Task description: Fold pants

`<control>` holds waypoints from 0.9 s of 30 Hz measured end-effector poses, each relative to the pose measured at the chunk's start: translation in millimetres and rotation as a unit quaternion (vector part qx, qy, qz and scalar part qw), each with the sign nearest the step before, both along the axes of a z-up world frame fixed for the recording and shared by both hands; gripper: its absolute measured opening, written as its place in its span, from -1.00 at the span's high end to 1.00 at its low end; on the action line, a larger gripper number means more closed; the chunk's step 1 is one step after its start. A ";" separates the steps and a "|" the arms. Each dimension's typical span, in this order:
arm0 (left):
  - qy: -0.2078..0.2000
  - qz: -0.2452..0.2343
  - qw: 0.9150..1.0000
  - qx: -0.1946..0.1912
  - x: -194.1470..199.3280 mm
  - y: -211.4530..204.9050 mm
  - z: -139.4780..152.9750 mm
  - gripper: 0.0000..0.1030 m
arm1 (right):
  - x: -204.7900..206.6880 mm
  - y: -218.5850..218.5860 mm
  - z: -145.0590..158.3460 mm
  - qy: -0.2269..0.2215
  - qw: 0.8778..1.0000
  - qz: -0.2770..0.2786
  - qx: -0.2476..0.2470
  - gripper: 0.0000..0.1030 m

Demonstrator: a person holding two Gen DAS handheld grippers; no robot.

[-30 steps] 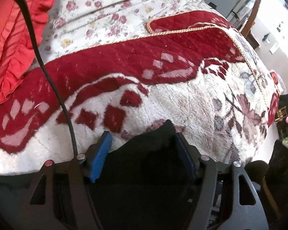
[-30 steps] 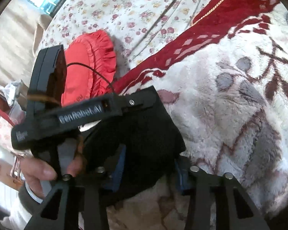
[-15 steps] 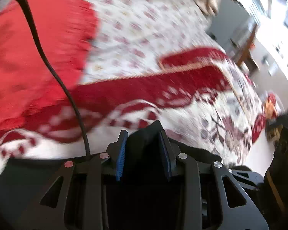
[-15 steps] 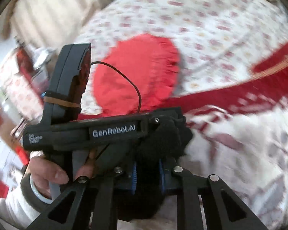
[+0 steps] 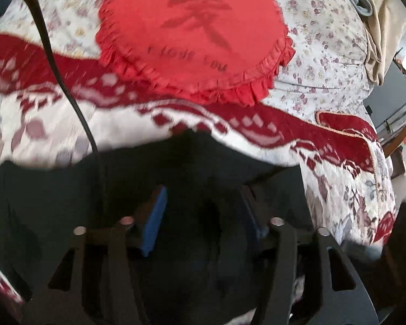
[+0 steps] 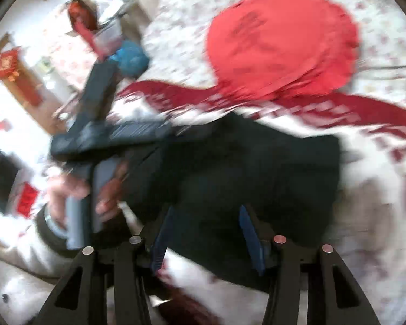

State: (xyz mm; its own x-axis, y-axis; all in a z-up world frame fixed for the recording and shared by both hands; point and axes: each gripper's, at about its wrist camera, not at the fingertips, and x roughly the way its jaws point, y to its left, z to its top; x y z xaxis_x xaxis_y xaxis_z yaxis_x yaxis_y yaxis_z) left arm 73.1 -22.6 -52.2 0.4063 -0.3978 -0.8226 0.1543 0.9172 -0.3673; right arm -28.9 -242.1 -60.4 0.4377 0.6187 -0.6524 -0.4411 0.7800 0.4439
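Bedding in white and red plush is lying under both tongs. Left tongs (image 5: 203, 216) and right tongs (image 6: 205, 238) have just been widening, black pants (image 6: 243, 168) lying slack between the pads on the blanket (image 5: 346, 189). Beyond, a red frilled cushion (image 5: 192, 35) is resting on the floral sheet (image 5: 324, 40).

The pants (image 5: 192, 178) are matt black cloth, soft and slightly creased. Under them the blanket (image 5: 138, 127) looks like thick, fuzzy plush in red and white. The round cushion (image 5: 192, 35) is smooth red cloth with a ruffled rim. The sheet (image 5: 319, 43) is thin flowered cotton. The gripper pads (image 5: 154, 227) are ribbed blue rubber on matt black plastic.
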 end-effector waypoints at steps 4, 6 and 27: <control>-0.008 0.004 1.000 0.013 -18.4 -6.7 -2.2 -0.14 | 20.3 -22.2 0.5 0.007 0.998 -0.065 -0.026 0.04; -0.016 0.012 1.000 0.024 -26.7 -7.0 -2.1 -0.14 | 24.8 -9.8 0.0 0.006 0.998 -0.054 -0.027 0.04; -0.009 0.050 0.997 0.052 -30.7 21.9 -3.5 -0.14 | 13.8 22.3 -23.2 -0.033 0.994 -0.005 -0.100 0.82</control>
State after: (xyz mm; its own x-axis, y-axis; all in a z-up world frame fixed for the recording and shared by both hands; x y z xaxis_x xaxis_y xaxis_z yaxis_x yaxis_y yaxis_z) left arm 42.3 -0.7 -55.7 0.4551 -0.2677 -0.8492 0.0670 0.9613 -0.2672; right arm -15.1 -219.8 -83.6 0.4895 0.4747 -0.7315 -0.4566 0.8542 0.2488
